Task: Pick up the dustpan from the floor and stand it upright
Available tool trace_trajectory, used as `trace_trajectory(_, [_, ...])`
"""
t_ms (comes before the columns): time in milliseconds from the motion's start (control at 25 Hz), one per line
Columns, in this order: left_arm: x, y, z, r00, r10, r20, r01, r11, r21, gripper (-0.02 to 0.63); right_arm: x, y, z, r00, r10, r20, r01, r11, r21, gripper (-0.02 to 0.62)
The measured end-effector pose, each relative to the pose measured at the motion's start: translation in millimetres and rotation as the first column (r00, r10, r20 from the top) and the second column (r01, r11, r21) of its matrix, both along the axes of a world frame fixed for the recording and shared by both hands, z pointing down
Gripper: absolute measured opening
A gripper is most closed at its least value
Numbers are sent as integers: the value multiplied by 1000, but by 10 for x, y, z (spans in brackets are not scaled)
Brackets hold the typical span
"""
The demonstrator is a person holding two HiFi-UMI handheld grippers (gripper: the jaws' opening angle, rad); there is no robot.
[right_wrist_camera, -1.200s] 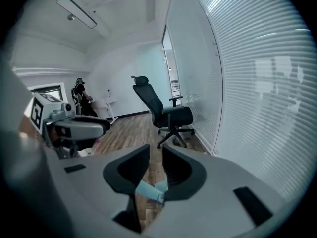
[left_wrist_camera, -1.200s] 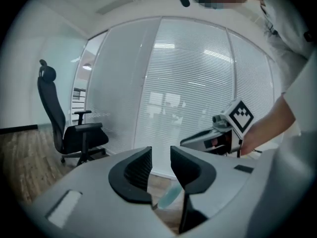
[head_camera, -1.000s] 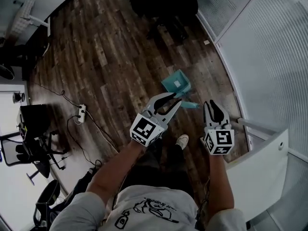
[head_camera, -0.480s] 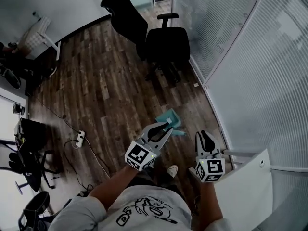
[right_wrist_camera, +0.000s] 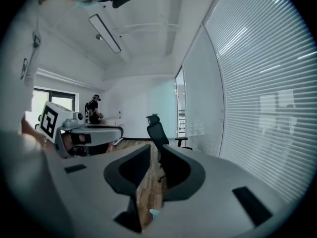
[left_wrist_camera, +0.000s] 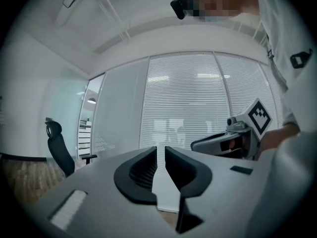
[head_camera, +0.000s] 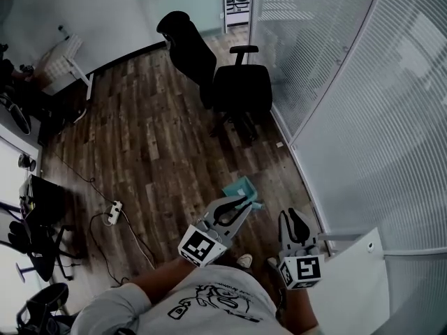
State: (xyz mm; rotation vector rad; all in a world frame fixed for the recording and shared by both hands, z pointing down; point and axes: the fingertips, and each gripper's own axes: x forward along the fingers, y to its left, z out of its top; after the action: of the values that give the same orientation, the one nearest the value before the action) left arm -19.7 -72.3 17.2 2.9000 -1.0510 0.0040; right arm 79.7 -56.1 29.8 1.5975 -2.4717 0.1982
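Jaws of the left gripper (left_wrist_camera: 161,150) and right gripper (right_wrist_camera: 155,148) have just been closing, each now a narrow empty slit. The teal dustpan (head_camera: 242,188) sits on the wood floor (head_camera: 154,138) just beyond the left gripper, near the right-hand glass wall (head_camera: 335,117).

Smooth plastic-looking teal dustpan (head_camera: 242,188), matt wood-plank floor (head_camera: 154,138)

No legible text or numbers
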Motion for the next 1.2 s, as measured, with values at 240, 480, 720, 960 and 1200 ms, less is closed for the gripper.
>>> trace_trajectory(240, [-10,206,-189,999,-19,-33,19,1000,10,41,-102,248,-271,1000,2,0,-2,999,45,64])
trace_trajectory(480, [-50,283,-390,999,-28,-24,29,998,51,40,-216,396,-472,1000,-24,8,24,997,74,64])
trace_trajectory(720, [27,281,-371,1000,-11,-25,12,999,45,40,-182,358,-465,999,-28,-31,31,995,92,59])
trace_trajectory(960, [-21,338,-408,999,-22,-26,23,998,52,40,-193,412,-547,1000,-20,-12,21,995,98,59])
trace_trajectory(1200, [-44,310,-443,1000,-17,-26,18,999,45,40,-187,387,-587,1000,-18,-10,19,995,95,59])
